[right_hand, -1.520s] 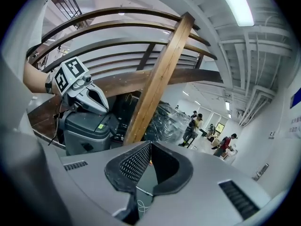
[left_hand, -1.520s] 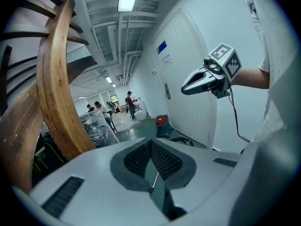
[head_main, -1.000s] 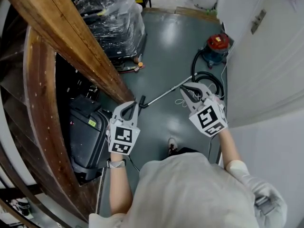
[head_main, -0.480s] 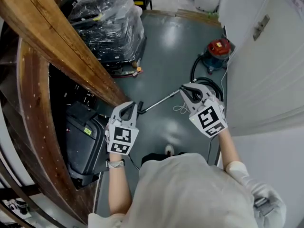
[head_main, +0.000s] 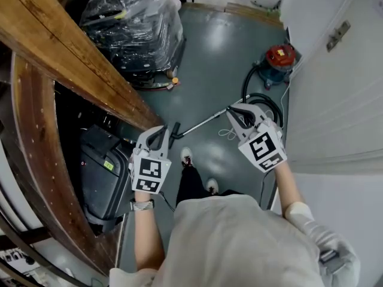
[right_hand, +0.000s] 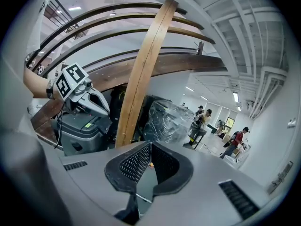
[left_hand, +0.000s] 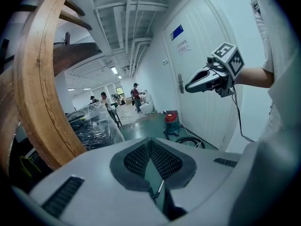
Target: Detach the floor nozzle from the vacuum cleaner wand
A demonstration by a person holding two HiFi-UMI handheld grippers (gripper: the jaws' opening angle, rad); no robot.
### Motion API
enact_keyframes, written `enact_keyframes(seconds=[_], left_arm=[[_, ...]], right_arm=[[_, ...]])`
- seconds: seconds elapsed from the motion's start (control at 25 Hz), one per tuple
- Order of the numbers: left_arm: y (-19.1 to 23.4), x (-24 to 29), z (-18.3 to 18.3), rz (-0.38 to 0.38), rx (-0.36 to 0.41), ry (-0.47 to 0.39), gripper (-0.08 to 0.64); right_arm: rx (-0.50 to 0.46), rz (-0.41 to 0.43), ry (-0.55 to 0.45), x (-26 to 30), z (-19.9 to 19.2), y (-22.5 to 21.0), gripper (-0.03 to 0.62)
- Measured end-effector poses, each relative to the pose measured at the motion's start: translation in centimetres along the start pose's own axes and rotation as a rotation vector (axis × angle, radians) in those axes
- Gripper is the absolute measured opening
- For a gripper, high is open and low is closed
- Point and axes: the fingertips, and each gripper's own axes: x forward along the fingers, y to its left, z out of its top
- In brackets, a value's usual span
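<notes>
Your left tongs point(head_main: 164, 129) and right tongs point(head_main: 231, 111) are both shut and empty. They hang over the wand point(head_main: 206, 119), which lies mid-frame with what looks like the dark floor nozzle point(head_main: 175, 131) at its lower-left end. Closed tongs would only nudge it. Mind your feet near the coiled hose point(head_main: 263, 100). The grey-green floor point(head_main: 215, 46) is glossy, with wooden beams point(head_main: 60, 40) at left.

moved | leg point(head_main: 191, 181) stepped forward (shoe point(head_main: 187, 156) now near floor nozzle point(head_main: 175, 131))
</notes>
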Motion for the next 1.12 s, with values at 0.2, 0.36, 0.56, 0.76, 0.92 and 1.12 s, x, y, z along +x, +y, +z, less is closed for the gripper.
enact_keyframes(seconds=[0.2,0.36,0.56,0.76,0.92,1.12], left_arm=[[2.3,2.9,-1.0,-0.029,-0.004,0.020,0.002],[5.2,5.7,-1.0,-0.041,-0.009,0.018,0.002],[8.1,9.1,-1.2,-0.069,-0.016,0.019,0.002],[10.0,12.0,-2.3,-0.086,-0.023,0.029,0.002],[11.3,13.8,-3.4,-0.071,-0.037,0.019,0.002],[12.0,16.1,-6.2,-0.048,-0.055,0.009,0.002]], right_arm=[[0.018,0.027,0.023,3.6,-0.5,-0.8,0.031],[0.031,0.037,0.026,7.0,-0.2,-1.7,0.030],[0.027,0.046,0.049,10.9,0.0,-3.2,0.029],[0.083,0.052,0.062,14.2,-0.7,-4.3,0.029],[0.055,0.078,0.074,16.2,-1.6,-3.6,0.029],[0.036,0.088,0.067,18.2,-3.8,-3.0,0.029]])
